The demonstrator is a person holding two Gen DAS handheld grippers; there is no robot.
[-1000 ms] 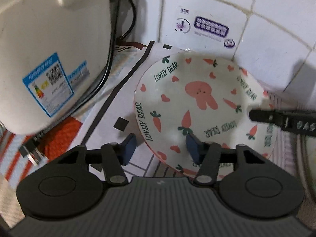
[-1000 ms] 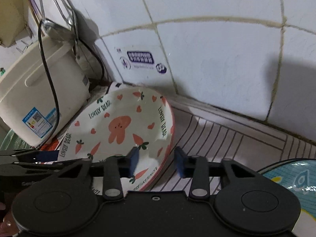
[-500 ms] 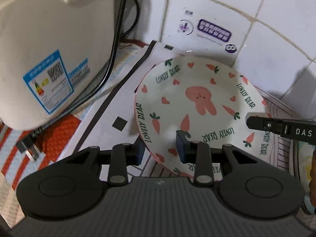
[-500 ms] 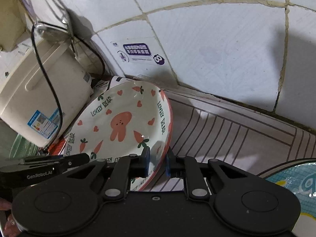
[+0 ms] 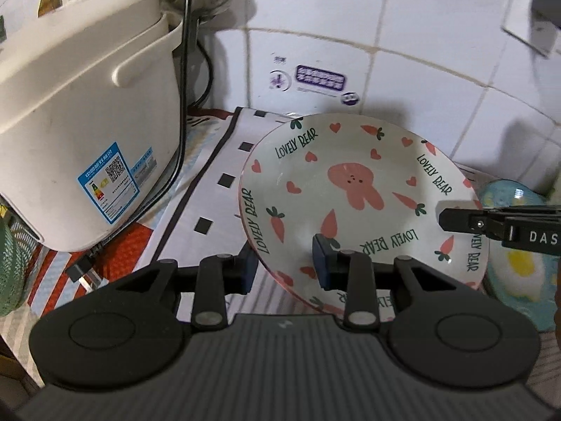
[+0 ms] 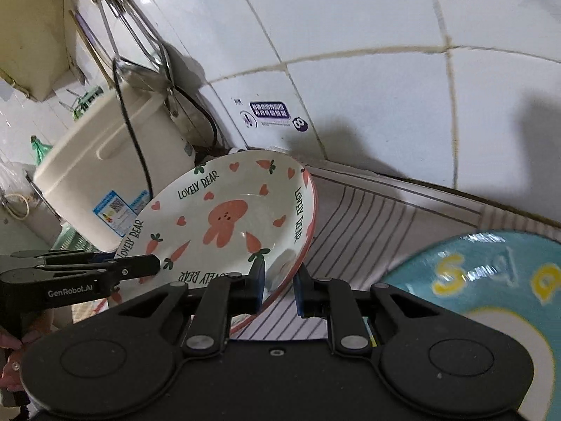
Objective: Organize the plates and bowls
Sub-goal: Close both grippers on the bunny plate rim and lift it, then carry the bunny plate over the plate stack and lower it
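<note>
White tiled wall behind a patterned counter mat. Rabbit-and-carrot plate tilted, raised off the mat beside the cream rice cooker. Left gripper clamps its near rim; right gripper pinches the opposite rim. Only the right wrist view shows hanging utensils and most of a blue plate.

matte black plastic left gripper with ribbed body, blue-padded fingers, silver pivot screws, matching black right gripper, white "GenRobot.AI" lettering
</note>
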